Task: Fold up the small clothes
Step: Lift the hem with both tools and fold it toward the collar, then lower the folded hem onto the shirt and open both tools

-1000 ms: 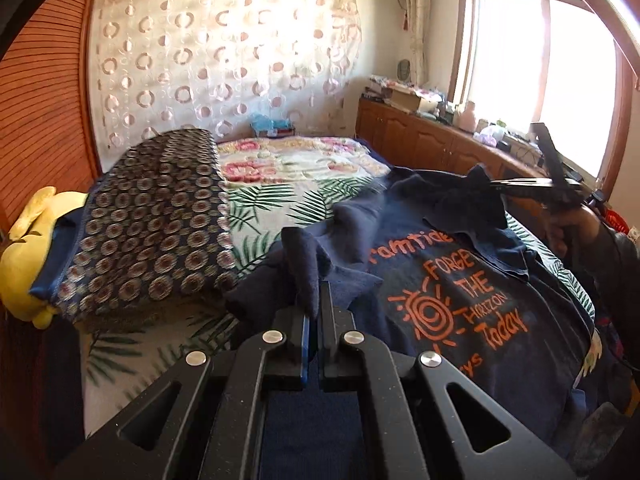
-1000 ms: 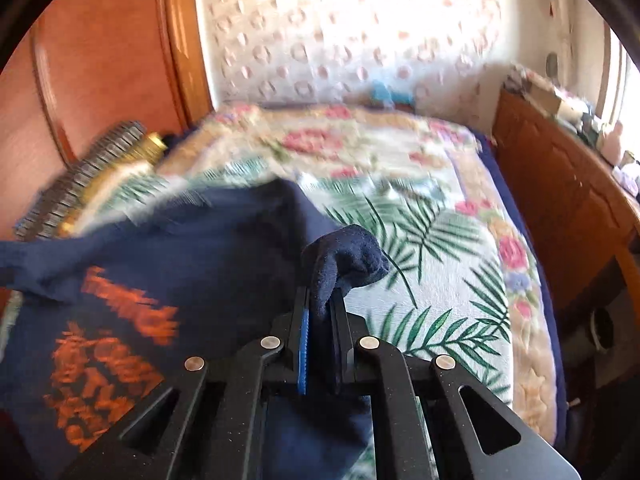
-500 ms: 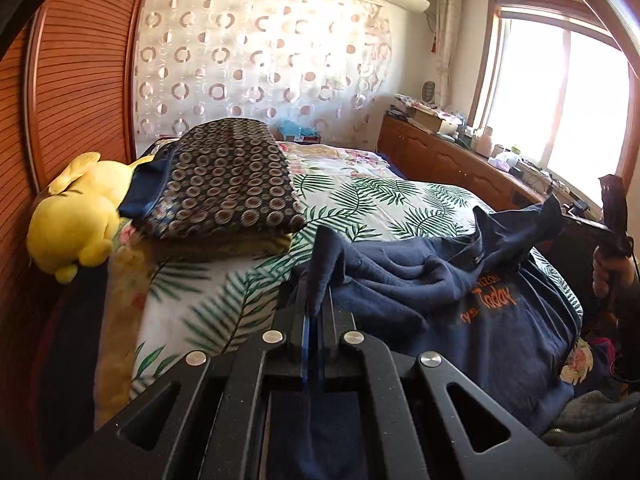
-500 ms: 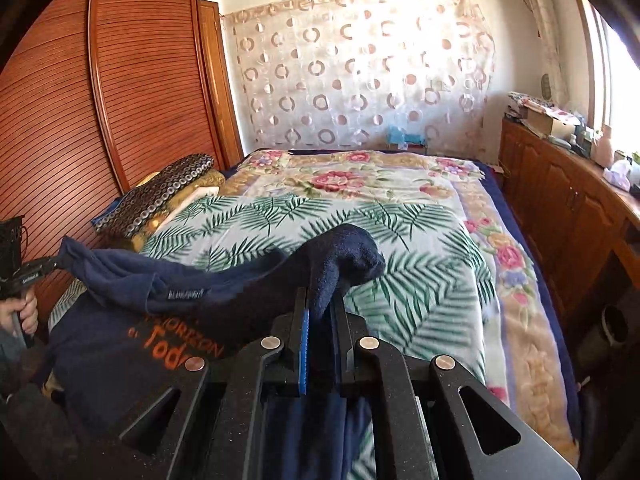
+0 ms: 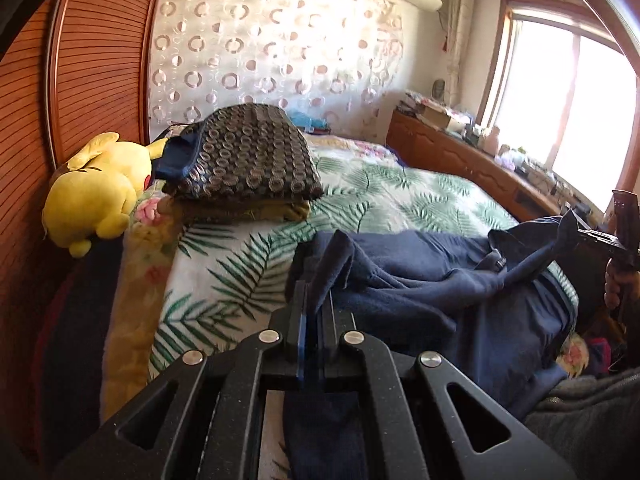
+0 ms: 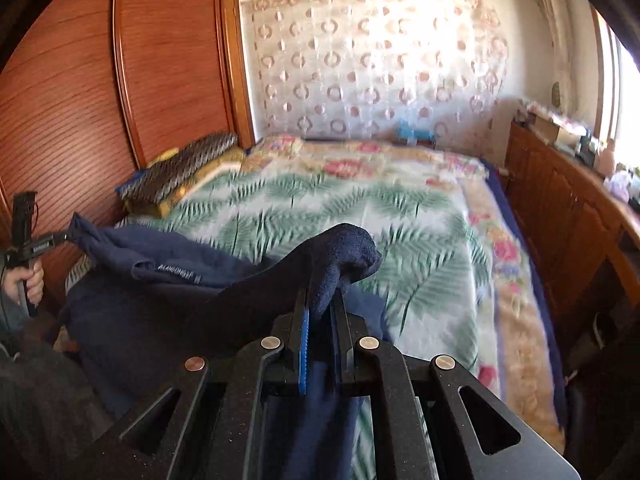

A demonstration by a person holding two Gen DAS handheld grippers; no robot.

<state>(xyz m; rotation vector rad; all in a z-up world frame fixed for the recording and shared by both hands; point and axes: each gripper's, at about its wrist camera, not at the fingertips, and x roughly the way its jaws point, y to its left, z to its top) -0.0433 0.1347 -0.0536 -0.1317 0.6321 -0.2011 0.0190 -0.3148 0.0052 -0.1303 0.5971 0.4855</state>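
Note:
A navy blue T-shirt (image 5: 420, 280) lies stretched across the near end of the bed, its back and neck label (image 6: 178, 276) up. My left gripper (image 5: 316, 300) is shut on one corner of the shirt. My right gripper (image 6: 322, 304) is shut on the other corner, a bunched fold of cloth above its tips. In the left wrist view the right gripper (image 5: 576, 234) shows at the far right, holding the cloth. In the right wrist view the left gripper (image 6: 66, 236) shows at the far left. The orange print is hidden.
The bed (image 5: 420, 196) has a palm-leaf and flower blanket. A folded patterned quilt (image 5: 248, 160) and a yellow plush toy (image 5: 96, 188) lie at its left edge by the wooden wardrobe (image 6: 80, 100). A wooden cabinet (image 6: 568, 208) runs along the right under the window.
Both grippers have pulled back toward the near edge and lowered the shirt. The orange print, visible before, has turned out of sight. Both cameras now tilt up and show more of the room.

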